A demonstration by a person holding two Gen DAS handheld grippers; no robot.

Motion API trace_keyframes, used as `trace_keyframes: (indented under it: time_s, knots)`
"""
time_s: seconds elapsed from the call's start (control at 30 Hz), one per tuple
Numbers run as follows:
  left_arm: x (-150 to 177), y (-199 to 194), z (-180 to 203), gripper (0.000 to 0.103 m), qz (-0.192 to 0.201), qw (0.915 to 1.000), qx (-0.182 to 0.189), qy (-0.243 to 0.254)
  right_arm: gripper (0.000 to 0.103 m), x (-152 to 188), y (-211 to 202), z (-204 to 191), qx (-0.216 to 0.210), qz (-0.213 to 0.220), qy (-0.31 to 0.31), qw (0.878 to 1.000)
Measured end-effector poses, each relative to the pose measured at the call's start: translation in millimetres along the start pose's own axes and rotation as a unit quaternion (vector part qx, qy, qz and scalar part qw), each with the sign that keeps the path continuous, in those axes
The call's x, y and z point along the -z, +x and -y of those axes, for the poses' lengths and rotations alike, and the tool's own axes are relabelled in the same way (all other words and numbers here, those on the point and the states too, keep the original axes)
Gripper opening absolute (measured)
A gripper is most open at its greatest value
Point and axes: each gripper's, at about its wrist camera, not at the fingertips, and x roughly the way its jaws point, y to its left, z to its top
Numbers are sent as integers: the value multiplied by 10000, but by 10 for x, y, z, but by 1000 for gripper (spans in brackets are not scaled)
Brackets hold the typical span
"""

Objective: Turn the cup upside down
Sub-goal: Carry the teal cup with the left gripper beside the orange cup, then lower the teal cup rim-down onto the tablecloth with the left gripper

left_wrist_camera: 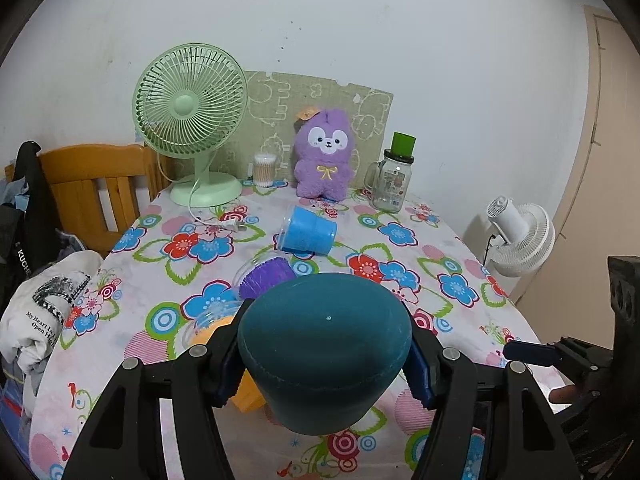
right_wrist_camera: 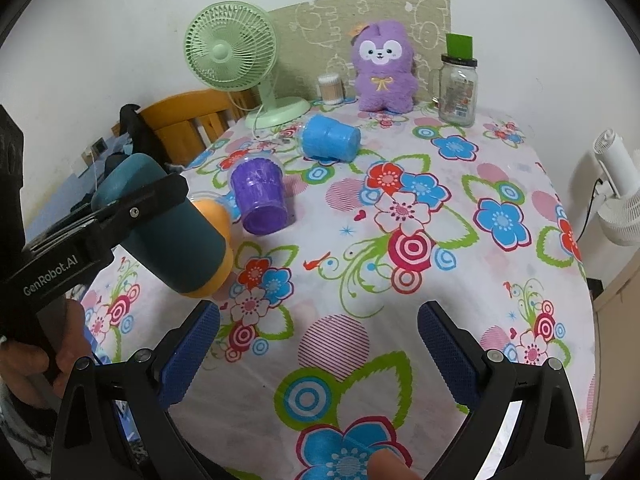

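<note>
- While the left gripper (left_wrist_camera: 326, 364) pinches the teal cup (left_wrist_camera: 326, 354) from both sides, with its blue pads (left_wrist_camera: 230, 364) pressed against the wall, the cup is held in the air above the near-left part of the floral tablecloth (right_wrist_camera: 400, 280).
- Seen from the right wrist view, the teal cup (right_wrist_camera: 172, 232) lies tilted across the left gripper (right_wrist_camera: 120, 216), 1 end pointing down toward the cloth and the other up and away; which end is the mouth I cannot tell.
- My judgement is that the turning step is in hand: the cup is lifted and partly rotated, not yet set down.
- The right gripper (right_wrist_camera: 320, 344) hangs spread wide over bare cloth, gripping nothing.
- 3 other cups sit nearby: an orange cup (right_wrist_camera: 218, 220) just behind the teal one, a purple cup (right_wrist_camera: 262, 196) and a blue cup (right_wrist_camera: 330, 142) on its side farther back.
- Next, the wrist likely needs to finish the roll until the mouth faces the cloth, then lower onto a free patch clear of the orange cup before letting go.
- Releasing while tilted could let it tip and roll.
</note>
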Motion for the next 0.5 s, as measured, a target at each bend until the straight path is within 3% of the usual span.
trace_keyframes:
  time_s: [0.3, 0.4, 0.5]
  knots:
    - [125, 126, 42, 68, 23, 10000, -28, -56, 100, 38, 37, 49, 70, -74, 58, 9999]
    - [154, 152, 54, 80, -58, 10000, -73, -21, 100, 39, 41, 50, 66, -80, 58, 9999]
    - [151, 114, 77, 82, 28, 9999, -137, 55, 100, 38, 52, 47, 57, -83, 57, 9999]
